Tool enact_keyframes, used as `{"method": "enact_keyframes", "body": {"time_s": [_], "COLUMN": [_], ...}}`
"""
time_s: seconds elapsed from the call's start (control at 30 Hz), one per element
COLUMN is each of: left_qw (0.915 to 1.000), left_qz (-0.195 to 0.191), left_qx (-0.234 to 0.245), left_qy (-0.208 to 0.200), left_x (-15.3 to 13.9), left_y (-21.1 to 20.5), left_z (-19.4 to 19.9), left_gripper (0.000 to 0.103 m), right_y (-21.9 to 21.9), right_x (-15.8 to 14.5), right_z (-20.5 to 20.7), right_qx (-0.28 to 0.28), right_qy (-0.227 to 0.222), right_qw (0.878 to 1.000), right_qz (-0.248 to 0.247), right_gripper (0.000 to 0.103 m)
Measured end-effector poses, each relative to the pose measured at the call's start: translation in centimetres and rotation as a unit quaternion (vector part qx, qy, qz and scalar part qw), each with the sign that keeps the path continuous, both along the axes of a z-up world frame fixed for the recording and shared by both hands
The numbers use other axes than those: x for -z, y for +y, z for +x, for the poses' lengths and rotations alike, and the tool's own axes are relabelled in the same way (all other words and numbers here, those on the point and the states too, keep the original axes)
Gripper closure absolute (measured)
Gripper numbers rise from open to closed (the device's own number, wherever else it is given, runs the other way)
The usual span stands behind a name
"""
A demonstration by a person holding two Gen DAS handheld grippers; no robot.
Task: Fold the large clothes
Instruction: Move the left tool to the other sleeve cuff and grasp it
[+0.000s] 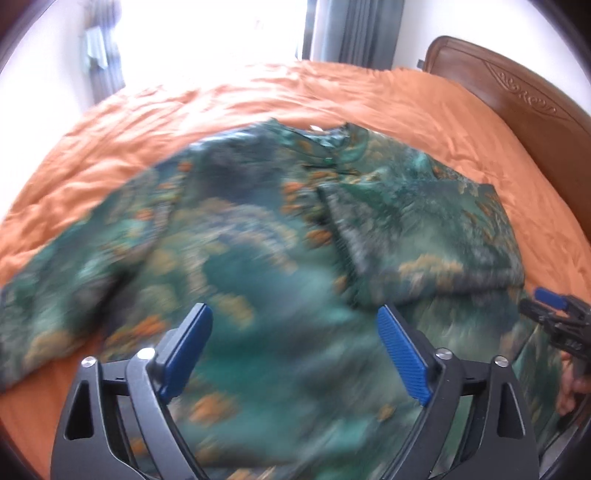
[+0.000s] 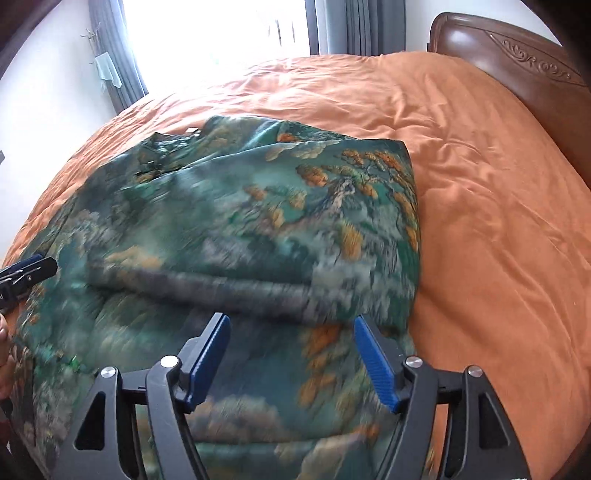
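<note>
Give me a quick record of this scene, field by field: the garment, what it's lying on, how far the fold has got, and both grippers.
garment: green landscape-print garment, large
surface: orange bedcover on a bed with a carved wooden headboard
fold state: right side folded in over the body; left sleeve spread out
left gripper: open, above the cloth, nothing between its pads
right gripper: open, above the cloth, holding nothing
background: bright window with grey curtains

Green patterned garment [image 2: 229, 229] on orange bedspread [image 2: 498, 221], right claw [image 2: 291, 332] agape
</note>
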State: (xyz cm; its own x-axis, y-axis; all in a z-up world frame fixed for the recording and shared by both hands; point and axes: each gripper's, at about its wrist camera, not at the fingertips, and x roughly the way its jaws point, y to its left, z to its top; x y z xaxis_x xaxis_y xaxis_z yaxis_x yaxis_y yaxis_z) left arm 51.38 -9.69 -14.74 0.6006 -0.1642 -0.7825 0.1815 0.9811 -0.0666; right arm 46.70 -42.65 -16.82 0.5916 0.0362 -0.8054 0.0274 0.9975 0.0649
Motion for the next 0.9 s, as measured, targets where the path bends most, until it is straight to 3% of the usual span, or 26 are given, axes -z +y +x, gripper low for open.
{"method": "enact_keyframes", "body": {"time_s": [0.13,0.27,0.37,0.43,0.5,0.6,0.7,0.8,0.9], "left_qw": [0.9986,0.9961,0.9949,0.9903,0.9799,0.9576,0.9343,0.9165,0.9083], "left_qz": [0.041,0.073,0.051,0.013,-0.036,-0.108,-0.150,-0.170,-0.159], "left_qx": [-0.017,-0.047,-0.087,-0.139,-0.196,-0.266,-0.323,-0.361,-0.387], "left_qy": [-0.029,-0.017,-0.001,0.008,0.015,0.018,0.020,0.025,0.010], "left_x": [-0.5,-0.3,-0.3,-0.1,0.5,1.9,3.8,5.3,5.4], "left_y": [3.3,8.0,13.0,17.7,22.7,28.8,33.5,36.3,37.2], "left_z": [-3.8,-6.5,-8.1,-9.0,-9.7,-9.8,-9.0,-7.8,-6.7], "left_gripper": [0.004,0.004,0.004,0.004,0.004,0.004,0.004,0.004,0.011], "right_y": [2.4,5.2,7.2,8.7,10.0,12.0,13.7,15.1,16.1], "right_x": [-0.9,-1.6,-1.8,-2.0,-2.1,-2.4,-2.6,-3.3,-4.1], "right_z": [-5.1,-9.4,-11.7,-13.4,-14.4,-15.4,-15.7,-16.3,-17.0], "right_qx": [-0.011,-0.023,-0.032,-0.041,-0.050,-0.073,-0.094,-0.105,-0.116], "right_qy": [-0.024,-0.045,-0.049,-0.051,-0.052,-0.053,-0.050,-0.056,-0.064], "right_qw": [1.000,0.998,0.997,0.996,0.995,0.994,0.993,0.991,0.990], "right_qz": [0.007,0.026,0.048,0.061,0.070,0.065,0.057,0.054,0.053], "right_gripper": [0.027,0.026,0.026,0.026,0.026,0.026,0.026,0.026,0.026]}}
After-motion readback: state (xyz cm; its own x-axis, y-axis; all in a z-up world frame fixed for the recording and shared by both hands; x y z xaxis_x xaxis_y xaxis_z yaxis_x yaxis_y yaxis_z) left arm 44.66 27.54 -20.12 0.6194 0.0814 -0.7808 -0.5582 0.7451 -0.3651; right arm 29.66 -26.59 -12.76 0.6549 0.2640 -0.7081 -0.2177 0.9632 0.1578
